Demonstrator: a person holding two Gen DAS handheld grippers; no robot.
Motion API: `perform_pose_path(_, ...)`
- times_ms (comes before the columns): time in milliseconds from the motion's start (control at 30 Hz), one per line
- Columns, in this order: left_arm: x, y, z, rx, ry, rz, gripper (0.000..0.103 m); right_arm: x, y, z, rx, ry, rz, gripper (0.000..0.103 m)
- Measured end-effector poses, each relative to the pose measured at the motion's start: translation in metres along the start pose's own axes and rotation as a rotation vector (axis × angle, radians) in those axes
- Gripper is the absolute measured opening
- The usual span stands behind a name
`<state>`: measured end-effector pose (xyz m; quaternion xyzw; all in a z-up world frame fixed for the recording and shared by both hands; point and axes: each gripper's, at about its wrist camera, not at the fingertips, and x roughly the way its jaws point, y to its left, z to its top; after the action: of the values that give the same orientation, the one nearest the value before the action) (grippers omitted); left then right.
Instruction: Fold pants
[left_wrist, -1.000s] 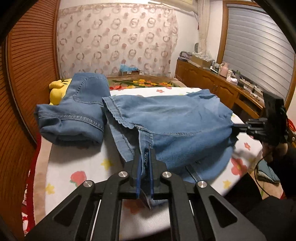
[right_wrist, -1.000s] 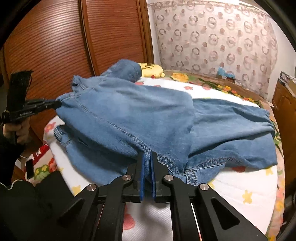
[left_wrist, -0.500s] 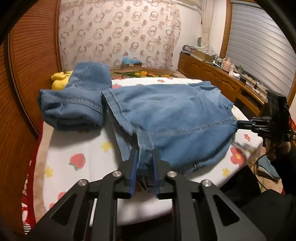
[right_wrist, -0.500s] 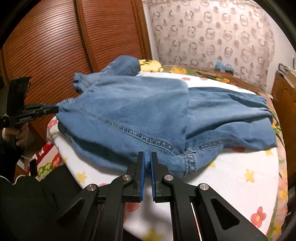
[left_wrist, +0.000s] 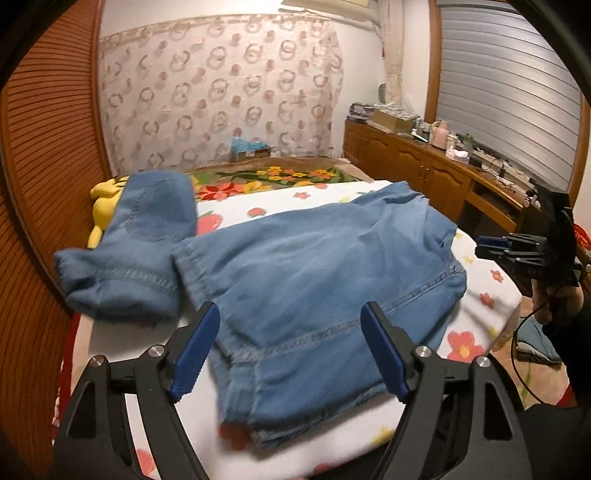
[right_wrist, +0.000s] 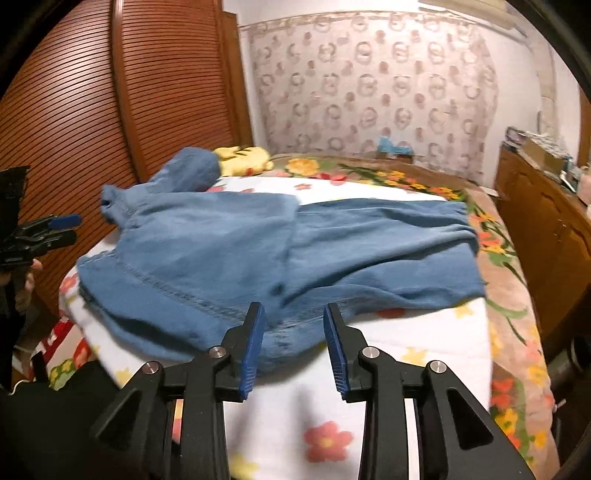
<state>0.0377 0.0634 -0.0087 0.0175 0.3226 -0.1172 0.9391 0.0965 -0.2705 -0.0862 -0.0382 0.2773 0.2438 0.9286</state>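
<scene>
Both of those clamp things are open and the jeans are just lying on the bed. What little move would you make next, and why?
Probably reach the right gripper toward the far end of the jeans to fold them over. Both the right and the left gripper are open and empty, and the jeans lie flat on the floral sheet, one half already laid over the other but long across the bed.

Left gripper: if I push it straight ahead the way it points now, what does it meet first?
Most likely the denim pants. The left gripper is open, and the folded fabric lies right ahead between its fingers on the bed. Depth is unclear, so contact may come quickly.
</scene>
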Motion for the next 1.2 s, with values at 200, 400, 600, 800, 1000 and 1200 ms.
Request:
perform_pose_path(200,0.02,-0.014,0.01,0.009,-0.006,-0.046,0.079,0.0,-0.026,-0.004,0.053,0.016,-0.087,0.039)
perform_pose_path(400,0.043,-0.03,0.012,0.015,0.022,-0.058,0.079,0.011,-0.057,-0.002,0.072,0.051,-0.191,0.039)
perform_pose_path(600,0.058,-0.039,0.007,0.014,0.055,-0.073,0.079,0.036,-0.079,0.01,0.078,0.129,-0.246,0.04)
perform_pose_path(800,0.064,-0.043,0.003,0.021,0.075,-0.081,0.079,0.054,-0.086,0.026,0.085,0.175,-0.266,0.04)
perform_pose_path(1000,0.068,-0.044,0.0,0.018,0.086,-0.084,0.079,0.067,-0.105,0.039,0.143,0.184,-0.259,0.04)
perform_pose_path(1200,0.069,-0.043,-0.001,0.015,0.088,-0.078,0.079,0.075,-0.116,0.045,0.204,0.187,-0.231,0.024)
